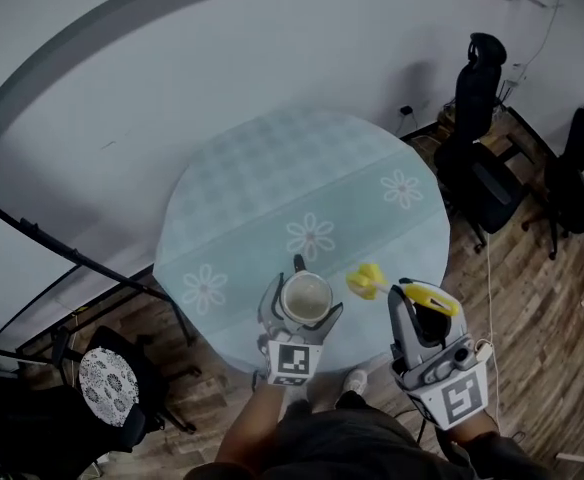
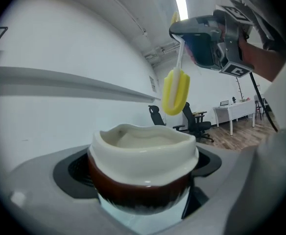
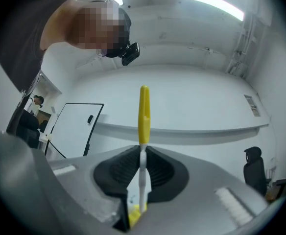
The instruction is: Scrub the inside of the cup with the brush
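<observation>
A cup [image 1: 306,298] with a cream rim and brown body sits between the jaws of my left gripper [image 1: 300,320], held above the near edge of the round table [image 1: 272,188]. In the left gripper view the cup [image 2: 142,166] fills the jaws, its mouth upward and empty. My right gripper [image 1: 419,320] is shut on the white handle of a brush [image 3: 142,180]. The yellow brush head [image 1: 366,281] points toward the cup from its right, apart from it. From the left gripper's camera, that yellow head [image 2: 175,92] hangs above and beyond the cup's rim.
The table carries a pale checked cloth with white flowers [image 1: 311,236]. Black office chairs [image 1: 477,88] stand at the right on wooden floor. A dark chair with a lace-patterned seat [image 1: 107,386] is at the lower left. A white wall lies behind.
</observation>
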